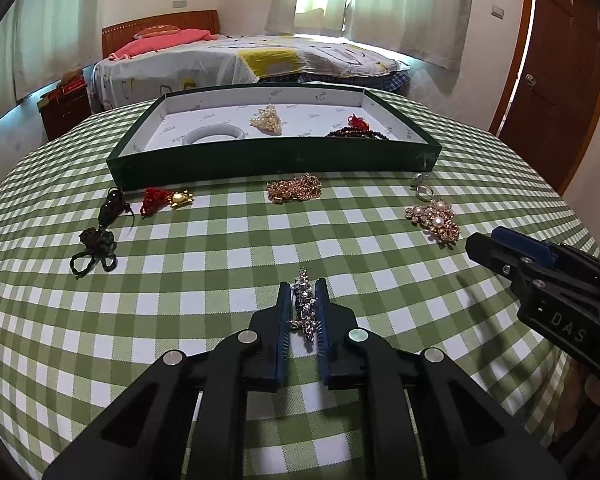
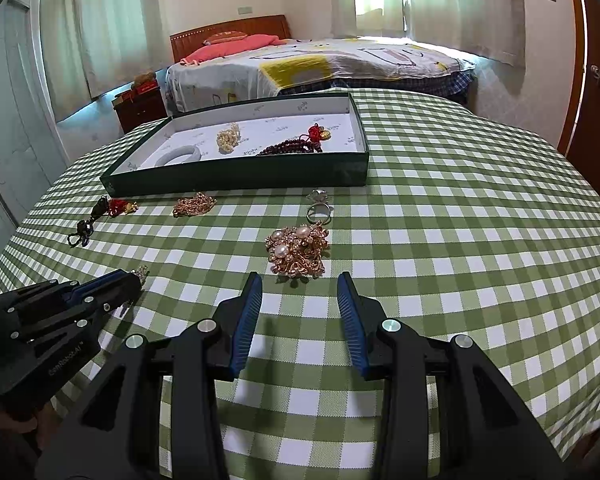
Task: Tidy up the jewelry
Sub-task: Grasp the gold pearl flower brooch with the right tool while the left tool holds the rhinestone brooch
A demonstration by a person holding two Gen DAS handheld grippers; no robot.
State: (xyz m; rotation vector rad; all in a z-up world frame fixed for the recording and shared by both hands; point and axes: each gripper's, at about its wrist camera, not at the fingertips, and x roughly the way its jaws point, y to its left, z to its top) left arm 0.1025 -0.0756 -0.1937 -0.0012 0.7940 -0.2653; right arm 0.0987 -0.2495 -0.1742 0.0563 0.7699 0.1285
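The left gripper [image 1: 304, 286] has its ribbed blue pads pinched on a glittery silver brooch [image 1: 302, 304] lying on the woven green-and-white checked cloth [image 1: 204, 280]. The right gripper [image 2: 299, 280], marked "DAS", hangs with jaws partly apart and empty; a pearl-and-gold cluster [image 2: 298, 254] sits at its 12 o'clock. The dark green cardboard tray [image 1: 272, 162], lined with printed white paper, holds a pale bangle [image 1: 214, 134], cream beads [image 1: 266, 120] and dark red beads [image 1: 358, 133].
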